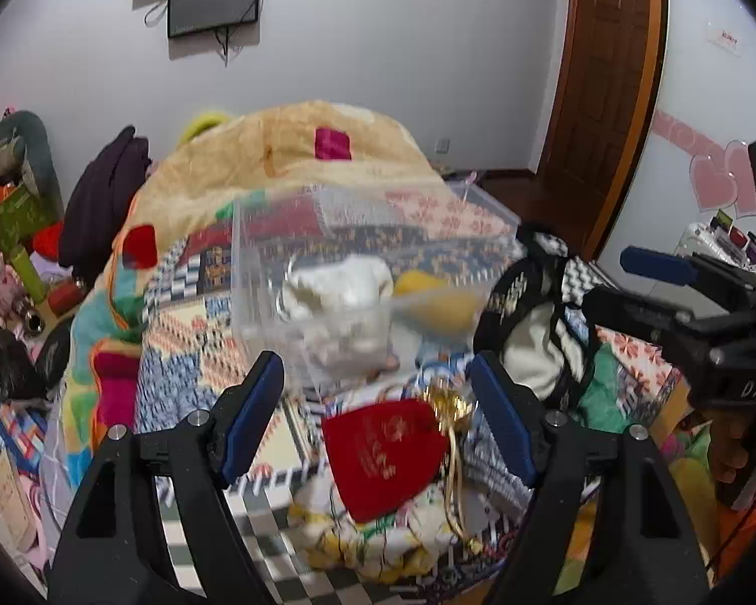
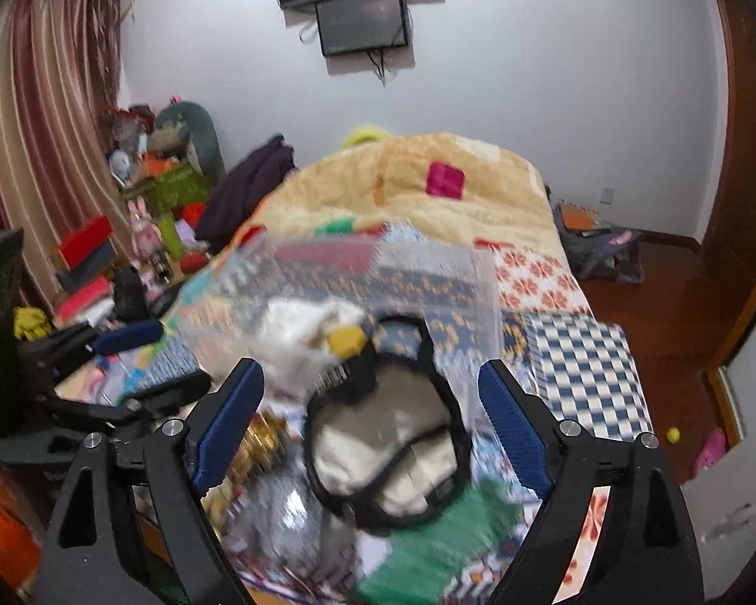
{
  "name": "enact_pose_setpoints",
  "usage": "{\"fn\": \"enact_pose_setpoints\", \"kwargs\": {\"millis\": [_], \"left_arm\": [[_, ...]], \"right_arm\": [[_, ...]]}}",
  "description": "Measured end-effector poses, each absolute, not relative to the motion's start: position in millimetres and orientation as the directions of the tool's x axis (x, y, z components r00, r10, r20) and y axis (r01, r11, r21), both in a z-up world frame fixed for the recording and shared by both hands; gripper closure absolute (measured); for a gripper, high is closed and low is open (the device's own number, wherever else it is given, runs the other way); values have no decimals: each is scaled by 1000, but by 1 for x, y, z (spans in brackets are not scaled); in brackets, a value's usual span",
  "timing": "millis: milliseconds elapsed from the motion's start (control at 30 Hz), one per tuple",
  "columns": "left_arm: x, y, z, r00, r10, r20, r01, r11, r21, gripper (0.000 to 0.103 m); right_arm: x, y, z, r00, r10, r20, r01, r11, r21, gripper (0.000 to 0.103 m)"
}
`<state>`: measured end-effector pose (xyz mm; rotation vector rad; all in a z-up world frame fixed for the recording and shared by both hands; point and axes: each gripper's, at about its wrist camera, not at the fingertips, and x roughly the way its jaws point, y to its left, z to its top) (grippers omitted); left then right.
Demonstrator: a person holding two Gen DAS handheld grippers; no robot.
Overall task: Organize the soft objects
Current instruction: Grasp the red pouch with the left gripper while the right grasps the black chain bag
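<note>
A clear plastic box (image 1: 257, 272) stands on the bed and holds a white plush (image 1: 342, 287) and a yellow soft thing (image 1: 438, 297). A red velvet pouch (image 1: 383, 454) with gold cord lies just in front of my left gripper (image 1: 378, 418), which is open and empty above it. A black-and-cream pouch (image 2: 393, 459) lies between the fingers of my right gripper (image 2: 370, 418), which is open; contact is unclear. The box also shows in the right wrist view (image 2: 479, 282), with the white plush (image 2: 297, 327) inside. The right gripper shows at the right of the left view (image 1: 680, 302).
A patchwork quilt (image 1: 206, 353) and a beige blanket (image 2: 479, 201) cover the bed. Boxes and toys are piled at the left (image 2: 151, 201). A dark bag (image 2: 600, 247) lies on the wooden floor at the right, near a door (image 1: 605, 75).
</note>
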<state>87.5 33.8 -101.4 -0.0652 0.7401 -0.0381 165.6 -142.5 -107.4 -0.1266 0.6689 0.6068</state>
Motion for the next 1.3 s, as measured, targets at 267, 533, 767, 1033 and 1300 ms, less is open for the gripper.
{"fn": "enact_pose_setpoints", "kwargs": {"millis": [267,533,767,1033,1300], "left_arm": [[83,30,-136,710,-73,-700,7,995,-97,34],[94,35,-154,673,-143,-726,30,985,-167,62],[86,32,-154,689,-146,-710,37,985,-167,82],[79,37,-144,711,-141,-689,19,983,-181,99],[67,43,-122,758,-126,-640,4,982,-189,99]], "right_arm": [[181,-151,-148,556,471,-685,-531,835,143,16],[187,-147,-170,476,489,-731,-549,815,187,18],[185,-148,-168,494,482,-724,-547,819,172,55],[181,-150,-163,503,505,-701,-556,810,186,92],[168,-155,-137,554,548,-627,-568,799,196,93]]}}
